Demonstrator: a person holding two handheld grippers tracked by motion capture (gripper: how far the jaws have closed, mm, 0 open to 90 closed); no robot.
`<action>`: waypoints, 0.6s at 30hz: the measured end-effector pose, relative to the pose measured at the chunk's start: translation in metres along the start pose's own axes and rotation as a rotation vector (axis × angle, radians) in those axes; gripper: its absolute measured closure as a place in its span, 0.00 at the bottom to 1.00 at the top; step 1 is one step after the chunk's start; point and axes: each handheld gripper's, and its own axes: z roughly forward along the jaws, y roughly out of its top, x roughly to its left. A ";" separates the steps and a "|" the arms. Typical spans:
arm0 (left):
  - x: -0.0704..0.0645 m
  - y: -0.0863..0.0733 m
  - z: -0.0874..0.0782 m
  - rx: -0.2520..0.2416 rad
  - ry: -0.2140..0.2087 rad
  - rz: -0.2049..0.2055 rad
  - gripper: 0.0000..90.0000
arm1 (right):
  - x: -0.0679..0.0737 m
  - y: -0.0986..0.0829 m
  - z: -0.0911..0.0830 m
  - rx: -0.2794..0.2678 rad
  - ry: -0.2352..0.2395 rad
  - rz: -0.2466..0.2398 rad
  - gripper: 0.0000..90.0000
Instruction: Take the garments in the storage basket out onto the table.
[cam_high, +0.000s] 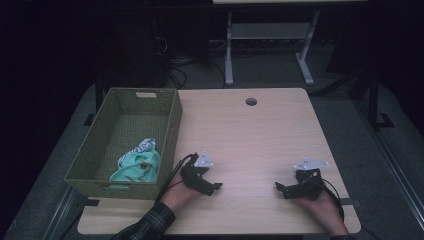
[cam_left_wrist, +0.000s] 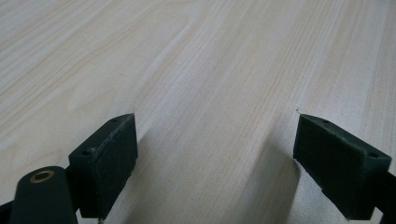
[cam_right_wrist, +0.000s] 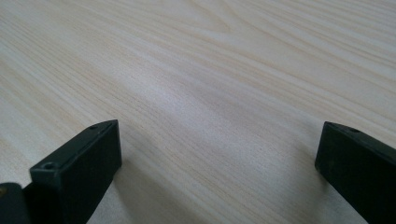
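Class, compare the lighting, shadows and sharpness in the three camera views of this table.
High view: dim, the room behind nearly black, the table the brightest part. Left gripper view: bright, soft shadows beside the left gripper pads, near edges slightly blurred. Right gripper view: even light, a pale sheen on the wood, right gripper soft-edged.

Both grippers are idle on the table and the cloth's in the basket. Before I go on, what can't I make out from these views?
- Cloth: in the high view, too small and dim to tell one piece from several; the basket near wall hides its lower edge.
- Left gripper and right gripper: jaw gap too small in the high view; both gripper views show the jaws wide apart over bare table.
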 end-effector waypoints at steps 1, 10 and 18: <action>0.000 0.000 0.000 0.004 0.002 0.000 0.14 | 0.000 0.000 0.000 -0.002 0.002 0.000 0.00; 0.003 0.005 -0.007 -0.014 -0.009 -0.031 0.14 | 0.000 0.000 0.000 0.001 -0.002 0.001 0.00; 0.005 0.008 -0.012 -0.033 -0.025 -0.035 0.15 | 0.001 -0.001 -0.001 0.000 -0.004 0.002 0.00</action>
